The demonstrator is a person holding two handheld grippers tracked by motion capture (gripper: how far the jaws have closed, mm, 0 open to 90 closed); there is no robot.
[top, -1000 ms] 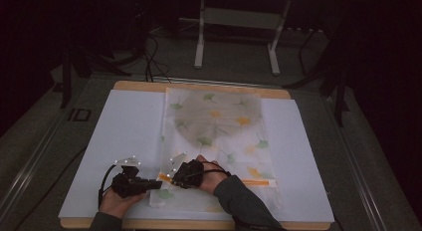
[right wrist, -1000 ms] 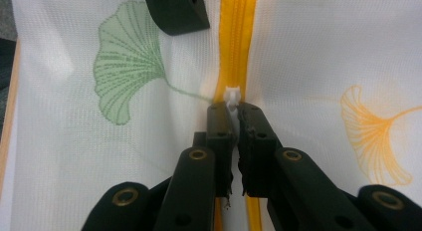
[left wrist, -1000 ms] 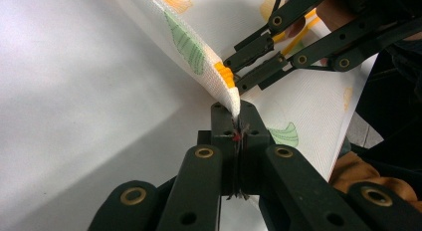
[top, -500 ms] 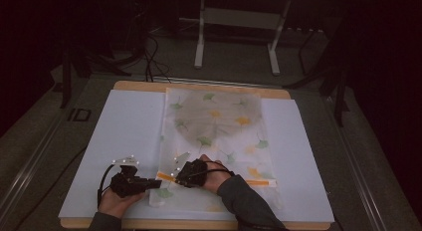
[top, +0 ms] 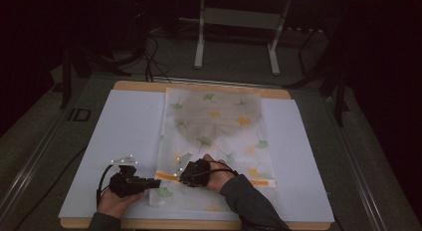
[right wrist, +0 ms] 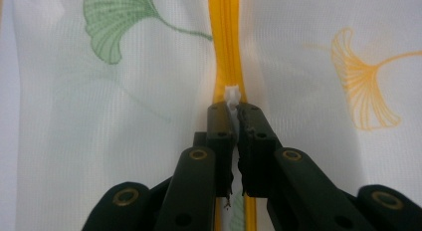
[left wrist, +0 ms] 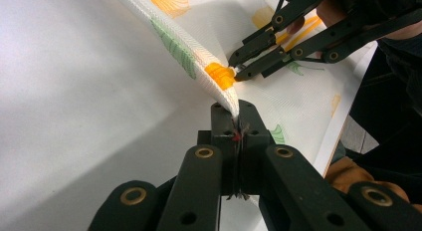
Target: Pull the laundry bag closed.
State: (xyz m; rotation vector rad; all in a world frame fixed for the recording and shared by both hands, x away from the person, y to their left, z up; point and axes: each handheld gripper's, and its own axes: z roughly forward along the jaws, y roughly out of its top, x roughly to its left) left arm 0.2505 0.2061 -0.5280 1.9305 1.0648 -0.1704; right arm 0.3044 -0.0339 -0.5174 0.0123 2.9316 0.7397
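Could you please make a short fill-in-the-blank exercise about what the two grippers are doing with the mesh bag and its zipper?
1. The left gripper is shut on the ____ of the mesh bag.
2. The right gripper is shut on the white zipper ____.
3. The zipper tape has the colour ____.
4. The bag is printed with green and orange ____.

Missing words: edge; pull; orange; leaves

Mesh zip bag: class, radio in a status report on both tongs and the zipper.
Left tongs shut on mesh bag edge. Right tongs shut on white zipper pull, orange zipper ahead. Nothing in the way.
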